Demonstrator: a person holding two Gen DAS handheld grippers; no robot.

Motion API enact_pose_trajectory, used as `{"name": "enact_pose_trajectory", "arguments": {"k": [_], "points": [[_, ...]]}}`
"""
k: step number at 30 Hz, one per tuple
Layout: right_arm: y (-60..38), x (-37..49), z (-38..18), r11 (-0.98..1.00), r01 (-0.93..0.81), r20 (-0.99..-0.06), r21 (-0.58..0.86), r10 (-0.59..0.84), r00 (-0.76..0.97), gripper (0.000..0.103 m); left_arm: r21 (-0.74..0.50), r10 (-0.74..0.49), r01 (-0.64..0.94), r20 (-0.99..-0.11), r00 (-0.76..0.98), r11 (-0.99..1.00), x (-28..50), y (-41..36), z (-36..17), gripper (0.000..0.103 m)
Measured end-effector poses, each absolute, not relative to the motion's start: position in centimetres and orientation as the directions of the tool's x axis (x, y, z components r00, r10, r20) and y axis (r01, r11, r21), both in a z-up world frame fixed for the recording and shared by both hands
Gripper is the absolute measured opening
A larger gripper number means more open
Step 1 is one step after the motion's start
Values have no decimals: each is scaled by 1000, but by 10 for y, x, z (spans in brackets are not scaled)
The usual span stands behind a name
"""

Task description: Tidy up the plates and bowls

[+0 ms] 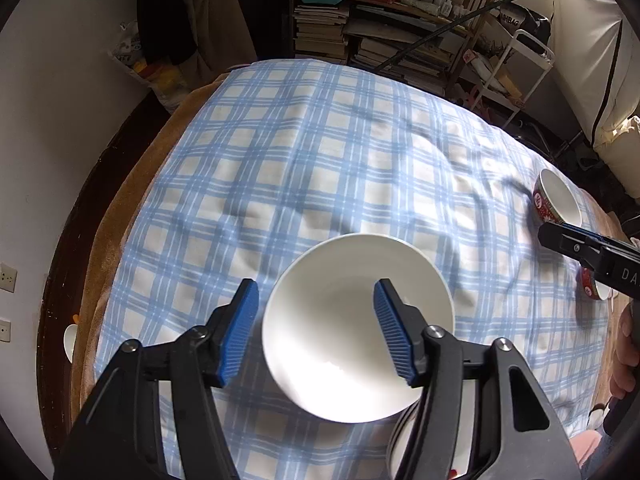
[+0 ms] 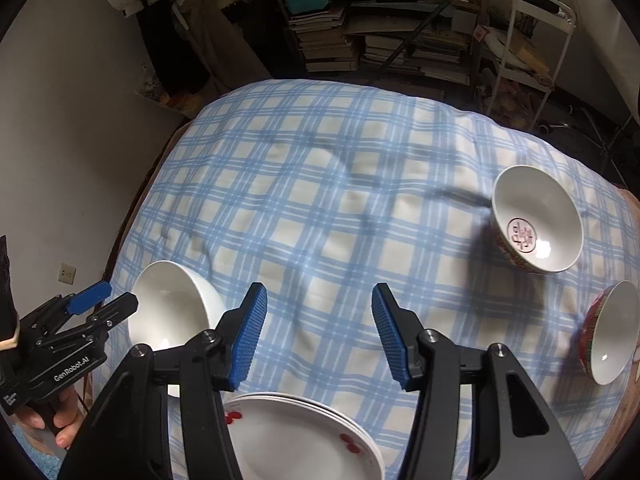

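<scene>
A plain white bowl (image 1: 356,328) stands on the blue checked tablecloth (image 1: 320,152). My left gripper (image 1: 316,328) is open just above it, one finger outside the left rim, the other over the inside. The bowl also shows in the right wrist view (image 2: 172,308), with the left gripper (image 2: 100,300) at its left edge. My right gripper (image 2: 318,332) is open and empty, above a stack of white plates with red spots (image 2: 304,436). Two red-patterned bowls stand at the right: one upright (image 2: 536,220), one nearer the table edge (image 2: 612,332).
The right gripper's tip (image 1: 576,246) shows at the right of the left wrist view, near the red bowl (image 1: 556,196). Bookshelves (image 1: 384,28) and a white rack (image 2: 532,36) stand beyond the table's far edge. A grey wall (image 2: 72,160) is on the left.
</scene>
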State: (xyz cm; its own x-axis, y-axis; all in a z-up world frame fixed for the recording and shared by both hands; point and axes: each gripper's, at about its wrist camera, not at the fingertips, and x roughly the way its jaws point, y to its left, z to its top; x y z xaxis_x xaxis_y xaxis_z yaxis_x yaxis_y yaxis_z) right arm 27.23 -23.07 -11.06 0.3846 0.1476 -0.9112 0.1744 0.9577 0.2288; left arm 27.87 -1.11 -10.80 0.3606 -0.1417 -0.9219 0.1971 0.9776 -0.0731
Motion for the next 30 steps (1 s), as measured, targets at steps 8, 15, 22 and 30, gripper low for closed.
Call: {"name": "enact_pose_trajectory", "arguments": {"k": [8, 15, 22, 30], "points": [[-303, 265, -97, 951, 248, -903, 187, 66, 425, 99, -64, -155, 249, -918, 365, 966, 303, -71, -86, 89], [-362, 263, -93, 938, 309, -905, 156, 10, 425, 99, -58, -186, 351, -920, 345, 935, 322, -149, -85, 90], [-412, 267, -101, 927, 358, -912, 112, -47, 406, 99, -89, -246, 416, -908, 340, 905, 335, -217, -94, 90], [-445, 272, -131, 922, 378, -930, 82, -66, 362, 99, -106, -268, 451, -911, 313, 886, 348, -272, -119, 90]]}}
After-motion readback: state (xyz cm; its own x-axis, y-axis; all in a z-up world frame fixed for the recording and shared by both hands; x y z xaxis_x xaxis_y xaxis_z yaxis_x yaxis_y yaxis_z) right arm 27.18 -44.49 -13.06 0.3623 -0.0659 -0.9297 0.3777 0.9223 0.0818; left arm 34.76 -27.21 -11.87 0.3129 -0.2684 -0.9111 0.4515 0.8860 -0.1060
